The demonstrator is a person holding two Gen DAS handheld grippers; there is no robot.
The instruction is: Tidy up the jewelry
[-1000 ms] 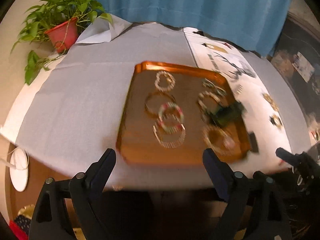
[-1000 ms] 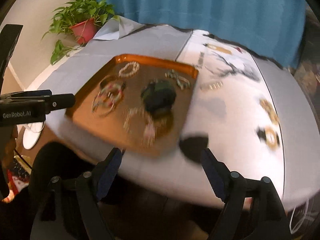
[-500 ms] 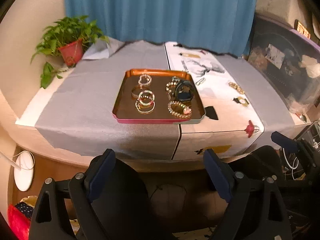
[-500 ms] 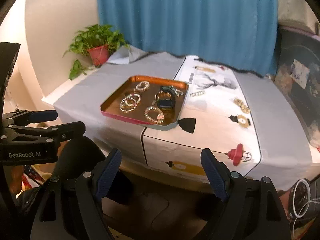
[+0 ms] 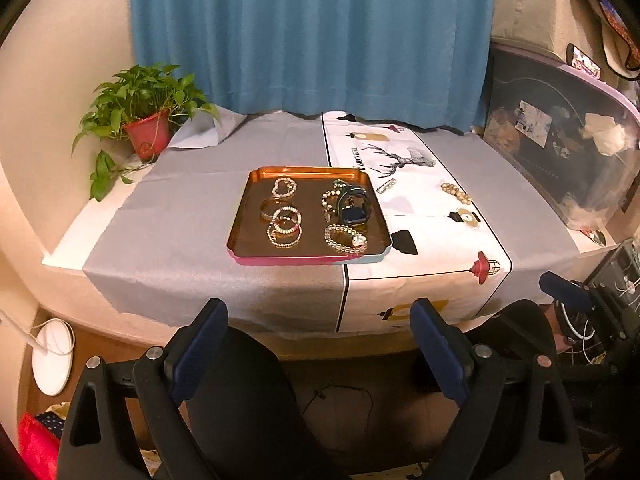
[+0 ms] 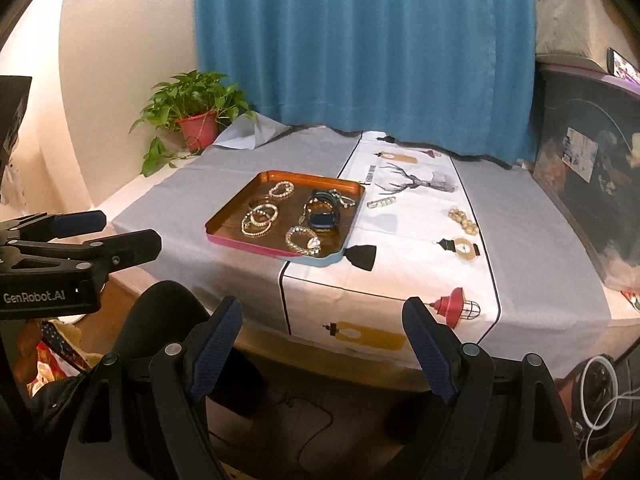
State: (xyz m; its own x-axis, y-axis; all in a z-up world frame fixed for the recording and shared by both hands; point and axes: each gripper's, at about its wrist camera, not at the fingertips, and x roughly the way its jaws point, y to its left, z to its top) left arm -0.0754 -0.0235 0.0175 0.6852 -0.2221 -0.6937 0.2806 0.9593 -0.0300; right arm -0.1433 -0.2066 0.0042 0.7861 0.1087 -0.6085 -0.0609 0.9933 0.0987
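A lived-in room of a home. A blue curtain (image 5: pixel 308 36) fills the upper middle of the frame behind a desk (image 5: pixel 192 216) spread with grey cloth and a white runner (image 5: pixel 424 216) printed with a deer and lamps. A potted plant (image 5: pixel 148 120) stands at the left against a cream wall. At the right edge, a clear storage bin (image 5: pixel 560 148) holds household odds and ends, with a fabric box (image 5: pixel 536 4) on top.

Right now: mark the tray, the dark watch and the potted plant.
tray (image 5: pixel 240 216), left wrist view, bare left floor.
dark watch (image 5: pixel 353 213), left wrist view, its face.
potted plant (image 6: pixel 198 131), right wrist view, red pot.
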